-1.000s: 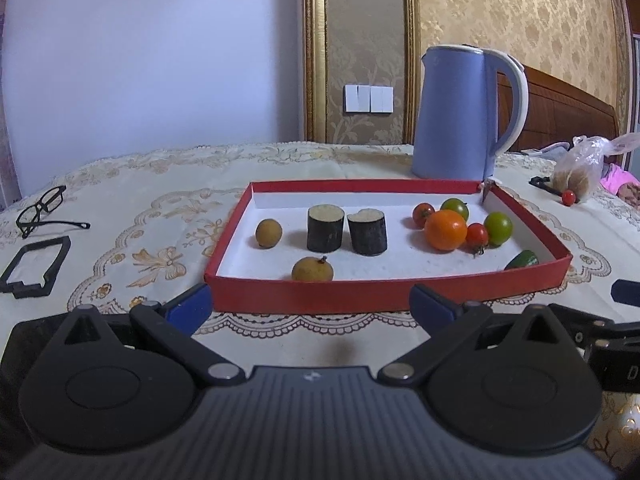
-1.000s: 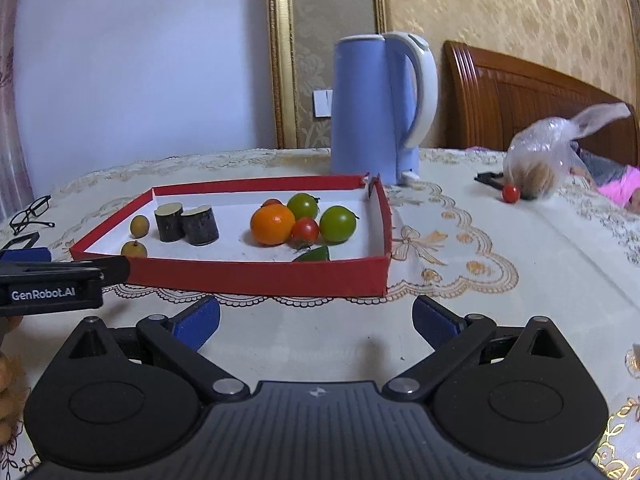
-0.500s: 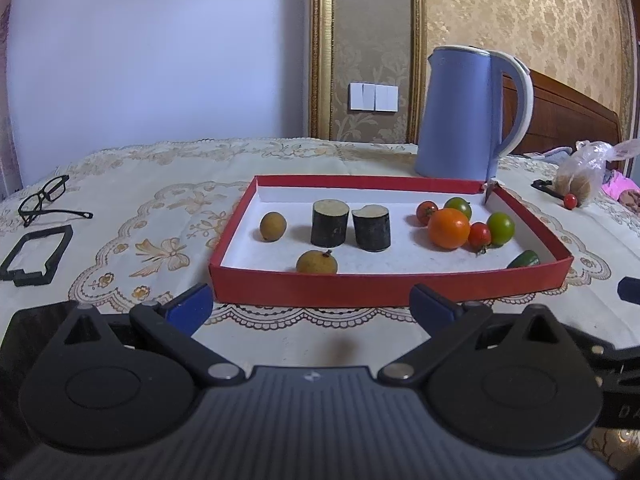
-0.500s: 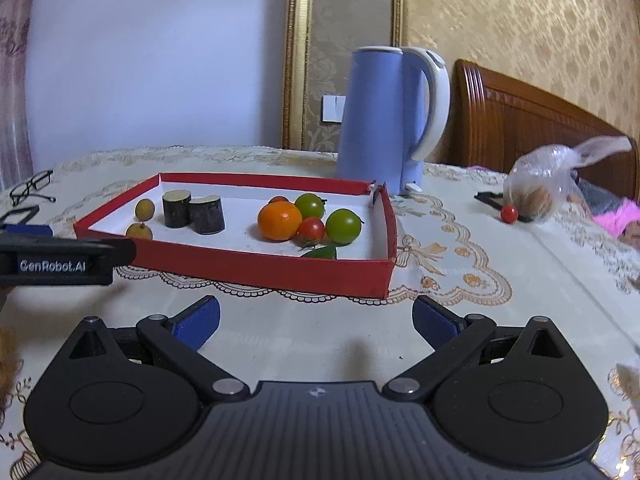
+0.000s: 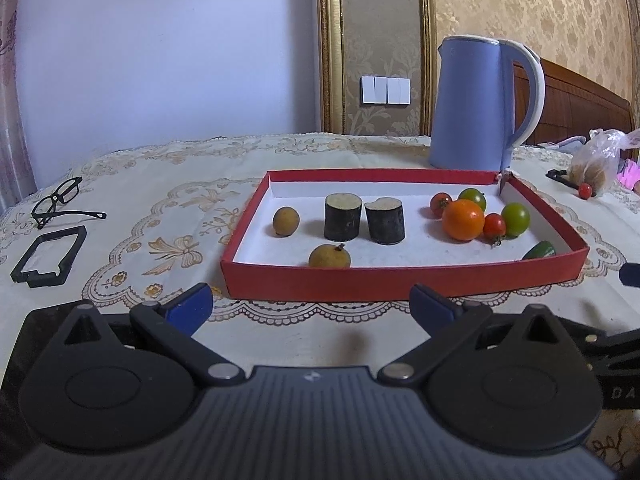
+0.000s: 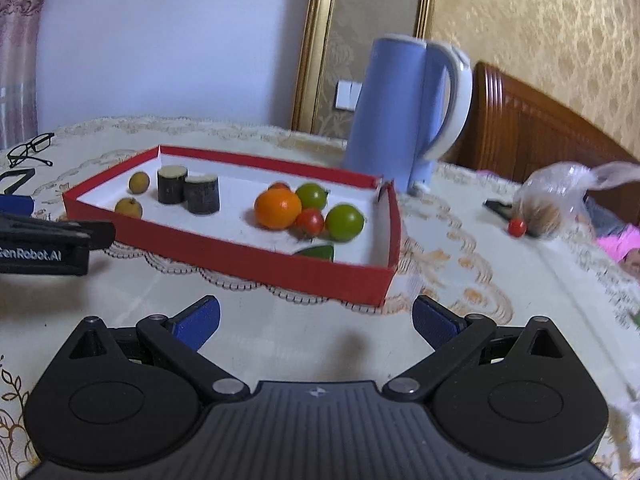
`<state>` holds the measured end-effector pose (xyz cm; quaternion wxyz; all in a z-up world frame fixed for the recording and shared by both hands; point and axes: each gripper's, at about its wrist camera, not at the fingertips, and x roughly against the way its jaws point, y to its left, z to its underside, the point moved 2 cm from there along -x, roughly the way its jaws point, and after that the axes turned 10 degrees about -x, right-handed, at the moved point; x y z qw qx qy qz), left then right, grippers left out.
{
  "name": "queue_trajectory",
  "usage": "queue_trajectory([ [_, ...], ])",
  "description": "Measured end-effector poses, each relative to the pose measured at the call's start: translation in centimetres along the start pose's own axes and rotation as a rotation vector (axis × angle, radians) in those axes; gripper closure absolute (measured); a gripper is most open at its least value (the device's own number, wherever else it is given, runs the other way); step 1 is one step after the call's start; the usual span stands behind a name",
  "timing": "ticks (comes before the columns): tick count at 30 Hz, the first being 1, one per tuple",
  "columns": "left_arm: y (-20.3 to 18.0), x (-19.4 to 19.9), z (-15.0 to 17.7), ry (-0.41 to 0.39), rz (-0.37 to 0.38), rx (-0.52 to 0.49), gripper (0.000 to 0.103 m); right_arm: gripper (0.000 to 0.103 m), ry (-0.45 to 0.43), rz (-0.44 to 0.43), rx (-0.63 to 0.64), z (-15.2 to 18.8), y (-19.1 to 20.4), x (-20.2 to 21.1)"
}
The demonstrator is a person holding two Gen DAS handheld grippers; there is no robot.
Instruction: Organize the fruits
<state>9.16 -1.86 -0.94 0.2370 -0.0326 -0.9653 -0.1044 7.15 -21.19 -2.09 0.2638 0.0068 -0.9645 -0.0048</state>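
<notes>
The left hand-held gripper is held low over the cream embroidered tablecloth, just short of the near wall of the shallow red cardboard tray with a white floor. Its blue-padded fingers are spread wide and nothing is held between them. The right hand-held gripper is posed likewise off the tray's near right corner, jaws apart and empty; the view from it is tilted and slightly blurred.

All the fruit is found inside the tray. At its left, two small tan round fruits are noted, one far, one near. In the middle, two dark cylindrical cut pieces with pale tops are set upright side by side. At the right, an orange, red cherry tomatoes and green tomatoes are clustered, touching. A green piece is seen against the near right wall.

A tall blue electric kettle is placed behind the tray.
</notes>
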Motion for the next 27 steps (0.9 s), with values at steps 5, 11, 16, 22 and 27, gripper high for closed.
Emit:
queue_trajectory([
  [5,0.0,-0.05,0.04,0.003,0.012,0.001,0.0,0.0,0.002,0.004,0.005,0.06,0.11,-0.06],
  [11,-0.04,-0.07,0.04,0.007,0.018,0.002,0.0,0.0,0.038,0.003,0.0,0.13,-0.01,-0.52],
  [16,-0.04,-0.07,0.07,0.008,0.017,0.0,0.0,0.0,0.054,0.001,-0.001,0.19,-0.06,-0.74],
  [22,-0.16,-0.05,0.08,0.005,0.015,-0.009,0.0,0.0,0.055,0.002,0.0,0.18,-0.05,-0.83],
  [27,-0.25,0.2,0.09,-0.011,0.007,-0.014,0.0,0.0,0.06,0.01,0.002,0.19,-0.04,-0.94],
])
